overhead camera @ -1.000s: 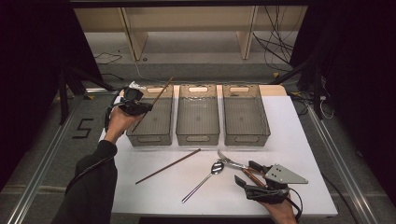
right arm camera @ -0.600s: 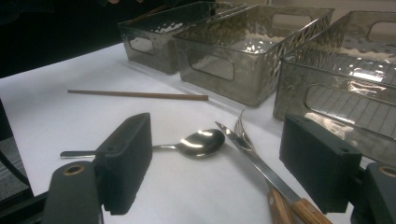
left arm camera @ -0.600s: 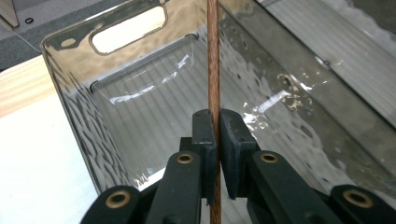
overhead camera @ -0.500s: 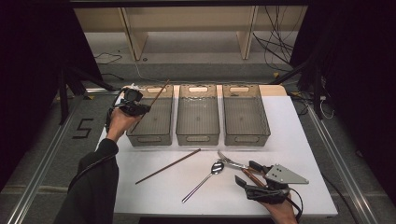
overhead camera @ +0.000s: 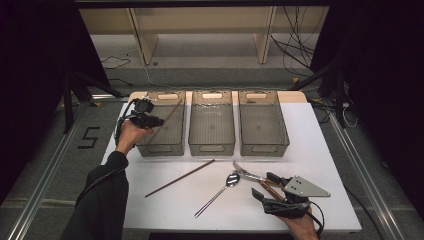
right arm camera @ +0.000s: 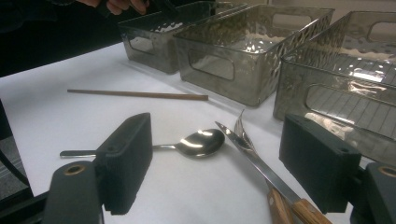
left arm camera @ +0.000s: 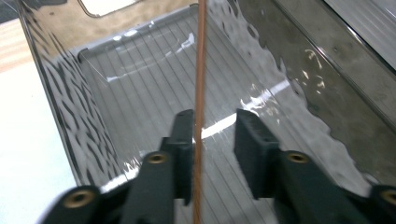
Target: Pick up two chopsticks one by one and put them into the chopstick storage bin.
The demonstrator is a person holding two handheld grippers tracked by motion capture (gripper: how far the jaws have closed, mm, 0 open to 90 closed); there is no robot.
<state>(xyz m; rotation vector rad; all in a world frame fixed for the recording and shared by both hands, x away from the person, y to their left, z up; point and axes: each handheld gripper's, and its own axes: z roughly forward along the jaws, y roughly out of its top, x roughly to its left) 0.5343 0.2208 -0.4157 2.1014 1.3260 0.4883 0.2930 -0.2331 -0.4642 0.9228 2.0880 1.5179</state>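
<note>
Here the right gripper [overhead camera: 260,192] rests nearest to the person, jaws wide and holding nothing, just beside the knife [right arm camera: 254,161], fork [right arm camera: 241,129] and spoon [right arm camera: 198,143]. Farther off, over the left bin [overhead camera: 162,145], the left gripper [left arm camera: 212,135] has just been opening; its jaws stand partly apart, with the chopstick [left arm camera: 200,93] between them, leaning on one pad. I think the chopstick may stay propped on the bin's rim and tip outside.

White table [overhead camera: 320,150] with cutlery, bins
</note>
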